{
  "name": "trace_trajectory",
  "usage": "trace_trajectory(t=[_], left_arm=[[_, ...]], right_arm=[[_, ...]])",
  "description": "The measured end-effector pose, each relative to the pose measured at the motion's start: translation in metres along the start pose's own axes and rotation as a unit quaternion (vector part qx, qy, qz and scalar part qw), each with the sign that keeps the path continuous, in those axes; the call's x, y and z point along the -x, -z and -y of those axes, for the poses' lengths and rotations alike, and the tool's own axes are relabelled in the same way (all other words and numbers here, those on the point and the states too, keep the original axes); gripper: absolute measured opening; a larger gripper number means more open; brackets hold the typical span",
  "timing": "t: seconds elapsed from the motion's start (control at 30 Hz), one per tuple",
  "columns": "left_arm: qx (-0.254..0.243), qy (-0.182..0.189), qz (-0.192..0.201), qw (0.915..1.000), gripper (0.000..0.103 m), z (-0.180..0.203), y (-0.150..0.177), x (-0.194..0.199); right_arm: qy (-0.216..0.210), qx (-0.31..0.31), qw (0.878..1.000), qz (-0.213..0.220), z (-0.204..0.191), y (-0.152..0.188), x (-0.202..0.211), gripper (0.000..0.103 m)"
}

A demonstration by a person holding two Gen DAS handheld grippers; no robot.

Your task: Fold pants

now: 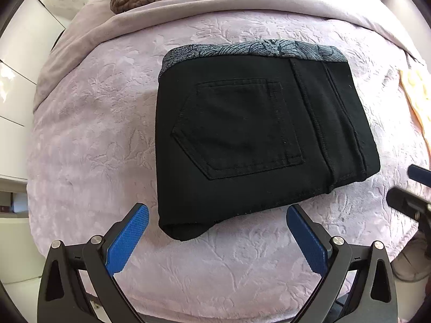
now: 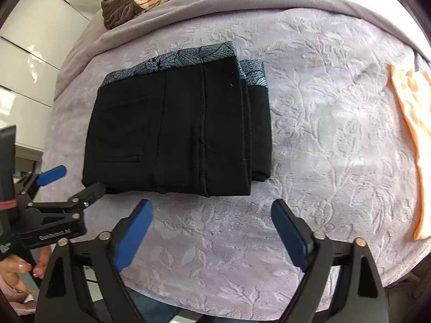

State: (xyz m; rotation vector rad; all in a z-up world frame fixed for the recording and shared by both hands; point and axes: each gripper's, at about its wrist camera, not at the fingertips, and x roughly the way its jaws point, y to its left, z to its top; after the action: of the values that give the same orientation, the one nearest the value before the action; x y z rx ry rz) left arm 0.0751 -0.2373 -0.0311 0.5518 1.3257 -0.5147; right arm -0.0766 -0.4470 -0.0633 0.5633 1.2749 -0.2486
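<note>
1. The black pants [image 1: 258, 137] are seen lying on the bed [image 1: 89, 123] as a compact stacked packet, back pocket up, patterned waistband along the far edge; the folding is judged essentially done.
2. At most, squaring the offset layers on the packet's right side is judged to remain.
3. The left tool [image 1: 217, 227] and right tool [image 2: 212, 222] are both held spread, nothing pinched, just short of the packet's near edge.
4. Lettering on the left tool's body is seen from the right wrist but cannot be read reliably.
</note>
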Motion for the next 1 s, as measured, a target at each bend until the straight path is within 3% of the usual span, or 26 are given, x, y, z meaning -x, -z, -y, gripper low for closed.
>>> trace_trajectory(t=[0.57,1.0], left_arm=[[0.014,0.006,-0.007,0.9999,0.103,-0.008,-0.006,0.001],[0.025,0.008,-0.003,0.9997,0.103,-0.023,-0.018,0.000]], right_arm=[[0.001,-0.035,0.999,-0.021,0.017,0.002,0.001,0.100],[0.014,-0.020,1.000,-0.016,0.017,-0.011,0.000,0.100]])
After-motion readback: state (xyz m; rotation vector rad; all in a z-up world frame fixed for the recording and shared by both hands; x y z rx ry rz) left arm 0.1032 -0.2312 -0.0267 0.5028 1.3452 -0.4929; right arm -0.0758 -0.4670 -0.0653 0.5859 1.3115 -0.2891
